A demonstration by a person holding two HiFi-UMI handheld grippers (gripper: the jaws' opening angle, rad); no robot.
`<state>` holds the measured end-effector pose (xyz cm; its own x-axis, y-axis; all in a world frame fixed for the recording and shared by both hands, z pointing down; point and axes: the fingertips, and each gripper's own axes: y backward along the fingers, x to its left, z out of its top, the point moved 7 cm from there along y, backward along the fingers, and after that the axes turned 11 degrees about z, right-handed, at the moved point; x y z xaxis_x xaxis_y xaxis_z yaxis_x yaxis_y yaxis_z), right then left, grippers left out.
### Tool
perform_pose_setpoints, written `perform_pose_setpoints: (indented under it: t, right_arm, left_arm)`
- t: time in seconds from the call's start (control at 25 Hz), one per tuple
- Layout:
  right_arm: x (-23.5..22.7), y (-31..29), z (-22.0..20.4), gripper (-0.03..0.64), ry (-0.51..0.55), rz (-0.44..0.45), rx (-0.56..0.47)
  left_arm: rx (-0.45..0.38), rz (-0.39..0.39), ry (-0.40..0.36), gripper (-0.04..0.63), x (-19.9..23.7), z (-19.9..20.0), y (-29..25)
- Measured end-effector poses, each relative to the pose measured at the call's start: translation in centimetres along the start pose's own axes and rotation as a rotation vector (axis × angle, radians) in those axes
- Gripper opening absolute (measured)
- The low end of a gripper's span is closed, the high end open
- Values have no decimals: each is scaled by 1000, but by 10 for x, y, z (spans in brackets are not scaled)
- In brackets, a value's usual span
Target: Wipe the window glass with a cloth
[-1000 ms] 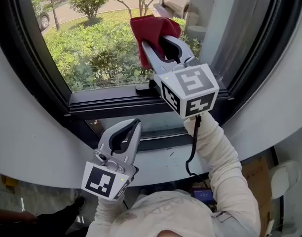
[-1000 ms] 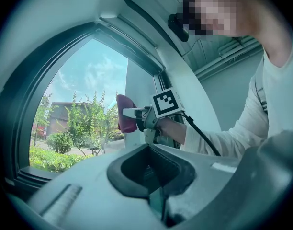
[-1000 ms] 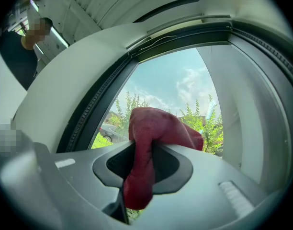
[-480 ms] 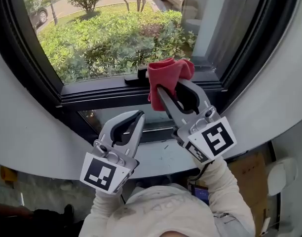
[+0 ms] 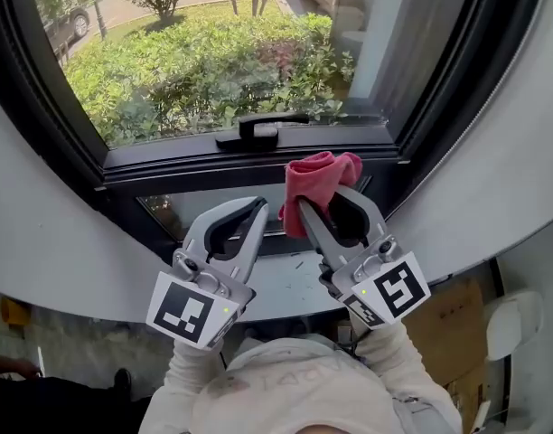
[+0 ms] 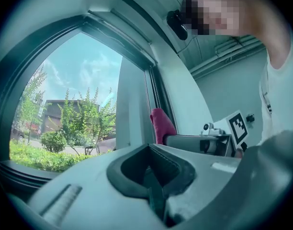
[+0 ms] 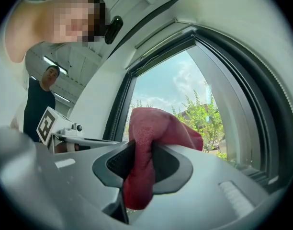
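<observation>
Red cloth (image 5: 318, 181) in right tongs (image 5: 323, 191); left tongs (image 5: 258, 208) empty, closed

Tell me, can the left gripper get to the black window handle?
Probably yes. The left gripper sits just below the window handle with only bare frame between them. The red cloth in the right gripper is off to the side, not blocking.

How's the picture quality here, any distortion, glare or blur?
Head view: sharp, daylit, window frame bowed by the lens. Left gripper view: strong fisheye, dark corners, left gripper soft. Right gripper view: same fisheye, cloth crisp against bright sky.
</observation>
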<state>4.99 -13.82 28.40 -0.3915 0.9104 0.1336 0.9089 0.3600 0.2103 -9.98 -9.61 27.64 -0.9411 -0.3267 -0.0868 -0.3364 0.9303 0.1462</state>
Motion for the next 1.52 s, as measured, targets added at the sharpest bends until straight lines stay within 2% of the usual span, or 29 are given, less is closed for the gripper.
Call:
perform_pose_setpoints:
  t: [0.12, 0.56, 1.52]
  right_arm:
    - [1, 6, 6, 118, -3, 8, -19]
    - [6, 10, 9, 115, 4, 51, -9]
    - [8, 11, 10, 115, -28, 61, -28]
  left_arm:
    - [-23, -4, -1, 0, -3, 2, 1]
    - [-23, 14, -12, 0, -10, 6, 4]
    - [-25, 16, -12, 0, -12, 7, 5]
